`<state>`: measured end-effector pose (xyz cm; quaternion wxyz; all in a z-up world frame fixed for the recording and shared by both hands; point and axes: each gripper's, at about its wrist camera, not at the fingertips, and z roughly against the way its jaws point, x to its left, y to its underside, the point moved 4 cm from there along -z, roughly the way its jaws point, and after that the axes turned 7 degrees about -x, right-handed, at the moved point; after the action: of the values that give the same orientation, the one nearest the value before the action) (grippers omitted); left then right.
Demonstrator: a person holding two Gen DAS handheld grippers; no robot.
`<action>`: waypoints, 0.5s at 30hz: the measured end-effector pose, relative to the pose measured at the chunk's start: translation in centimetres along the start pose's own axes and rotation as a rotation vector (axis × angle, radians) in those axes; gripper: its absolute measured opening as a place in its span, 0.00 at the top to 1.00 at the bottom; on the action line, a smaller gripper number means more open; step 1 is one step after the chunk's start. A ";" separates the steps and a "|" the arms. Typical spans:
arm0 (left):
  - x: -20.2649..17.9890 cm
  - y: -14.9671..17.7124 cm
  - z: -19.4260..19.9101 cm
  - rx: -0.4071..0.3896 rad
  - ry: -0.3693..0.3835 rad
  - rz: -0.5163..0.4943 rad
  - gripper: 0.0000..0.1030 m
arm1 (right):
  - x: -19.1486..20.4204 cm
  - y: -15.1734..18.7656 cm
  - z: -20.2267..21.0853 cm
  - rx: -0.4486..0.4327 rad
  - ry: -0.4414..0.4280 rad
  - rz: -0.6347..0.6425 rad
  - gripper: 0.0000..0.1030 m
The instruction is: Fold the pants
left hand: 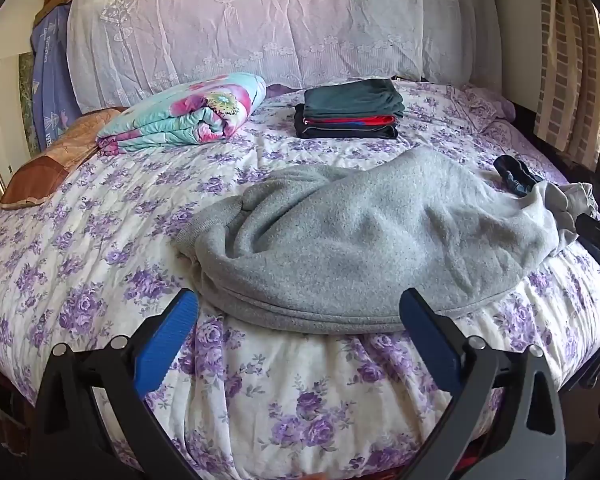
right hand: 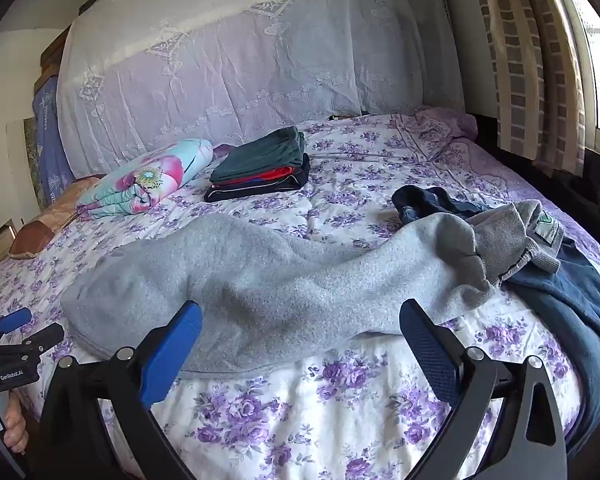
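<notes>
- Grey fleece pants (left hand: 360,240) lie lengthwise across the near edge of the bed (left hand: 100,240), legs doubled.
- Left gripper (left hand: 300,316) and right gripper (right hand: 300,324): both spread wide, empty.
- I judge them soft, floppy, light; I'd pinch the near hem.
</notes>
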<state>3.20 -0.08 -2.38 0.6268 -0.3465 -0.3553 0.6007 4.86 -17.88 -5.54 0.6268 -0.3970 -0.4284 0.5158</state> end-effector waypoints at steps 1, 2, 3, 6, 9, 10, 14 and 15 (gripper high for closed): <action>0.1 0.0 0.0 0.004 0.010 0.015 0.04 | 0.0 0.0 0.0 0.011 -0.002 -0.006 0.03; 0.1 0.0 0.0 0.002 0.010 0.013 0.04 | 0.0 0.0 0.0 0.010 -0.001 -0.001 0.03; 0.1 -0.1 -0.1 0.001 0.009 0.011 0.04 | 0.1 0.0 0.0 0.007 0.000 0.004 0.03; 0.1 -0.1 -0.2 0.002 0.008 0.005 0.04 | 0.4 0.1 0.4 0.001 0.007 0.019 0.03; 0.4 0.1 -0.1 0.000 0.006 0.013 0.04 | 0.5 0.0 0.3 0.002 0.009 0.016 0.03; 0.5 0.1 -0.2 0.001 0.006 0.013 0.04 | 0.6 -0.1 0.3 0.002 0.010 0.016 0.03; 0.6 0.2 -0.1 0.002 0.005 0.009 0.04 | 0.6 -0.1 0.3 0.001 0.006 0.010 0.03; 0.7 0.3 -0.1 0.002 0.005 0.007 0.04 | 0.4 -0.2 0.4 -0.001 0.005 0.004 0.03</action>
<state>3.15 0.59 -2.61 0.6259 -0.3486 -0.3517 0.6026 4.59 -17.50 -5.23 0.6267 -0.3995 -0.4261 0.5159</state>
